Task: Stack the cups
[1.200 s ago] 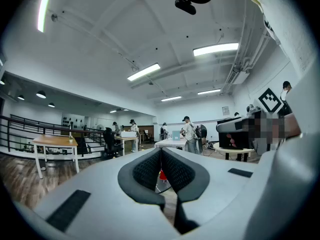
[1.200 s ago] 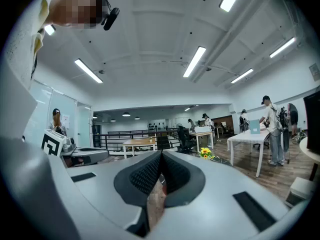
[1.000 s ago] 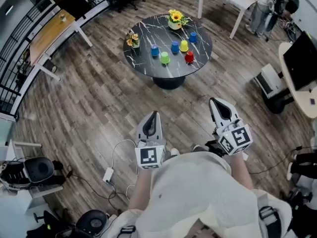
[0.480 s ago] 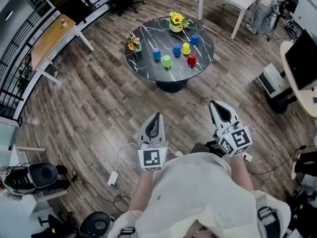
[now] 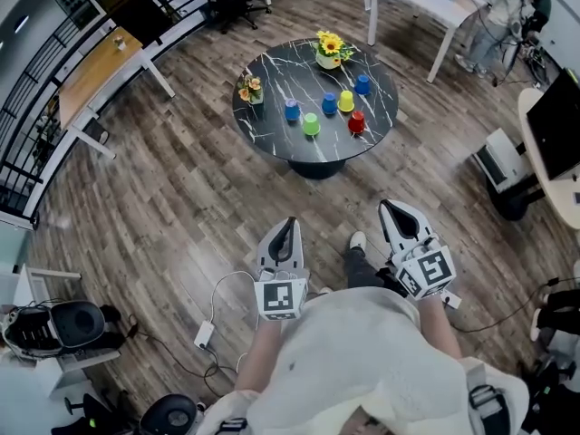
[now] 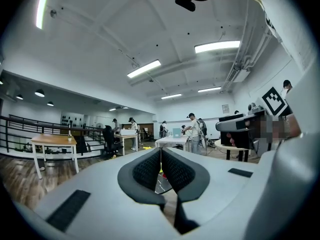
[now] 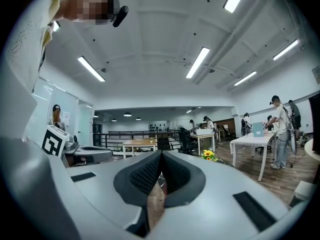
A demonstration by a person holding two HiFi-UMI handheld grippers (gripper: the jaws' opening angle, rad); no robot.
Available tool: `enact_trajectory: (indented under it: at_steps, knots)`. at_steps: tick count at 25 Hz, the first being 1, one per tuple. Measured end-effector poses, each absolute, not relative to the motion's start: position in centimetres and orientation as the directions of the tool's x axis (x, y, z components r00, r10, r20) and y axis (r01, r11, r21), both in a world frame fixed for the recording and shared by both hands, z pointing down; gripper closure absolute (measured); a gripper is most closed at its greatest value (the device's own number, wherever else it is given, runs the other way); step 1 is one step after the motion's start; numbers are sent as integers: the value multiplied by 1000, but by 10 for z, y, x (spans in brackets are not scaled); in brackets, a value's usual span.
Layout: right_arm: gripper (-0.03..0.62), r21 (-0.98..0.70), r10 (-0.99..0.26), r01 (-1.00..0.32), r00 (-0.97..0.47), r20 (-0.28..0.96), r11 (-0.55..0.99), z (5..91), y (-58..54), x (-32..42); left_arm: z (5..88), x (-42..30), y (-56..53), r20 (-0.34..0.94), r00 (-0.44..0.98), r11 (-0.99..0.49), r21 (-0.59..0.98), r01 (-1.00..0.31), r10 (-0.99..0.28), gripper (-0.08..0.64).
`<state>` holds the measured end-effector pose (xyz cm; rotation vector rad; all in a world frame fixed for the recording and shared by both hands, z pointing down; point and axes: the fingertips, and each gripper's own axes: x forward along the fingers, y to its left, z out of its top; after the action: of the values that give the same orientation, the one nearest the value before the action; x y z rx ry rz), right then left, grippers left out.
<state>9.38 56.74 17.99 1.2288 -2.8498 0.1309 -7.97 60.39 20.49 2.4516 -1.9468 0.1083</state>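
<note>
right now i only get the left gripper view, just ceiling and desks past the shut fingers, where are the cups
observer: on a round black table, some way ahead of the left gripper and right gripper
operator: how many, any stacked yet
observer: six, all standing apart: three blue cups, a green cup, a yellow cup, a red cup
operator: anything else on that table
observer: sunflowers at the far edge, a smaller flower pot at the left edge
</note>
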Motion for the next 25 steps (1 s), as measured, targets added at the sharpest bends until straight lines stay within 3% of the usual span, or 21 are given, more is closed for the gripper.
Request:
enact_trajectory:
  at_steps: [11,14,17,25]
  knots:
    - [580,-80,-698,-701,-713,70,708,191,446,99,213,-80,497,83,184,-188,-46,-981,-979,532]
    - [492,-84,-680,-684,-729,75,725,192,406,101,210,-76,461,82,172,-176,-47,-983,-982,426]
    - [434,-71,-648,-654,-756,96,753,192,364,101,207,-73,422,83,147,-151,-46,-987,-986,393]
    - [426,-34,-578,-584,-809,105,811,187,258,110,205,-56,326,83,73,-77,-48,-996,-994,367]
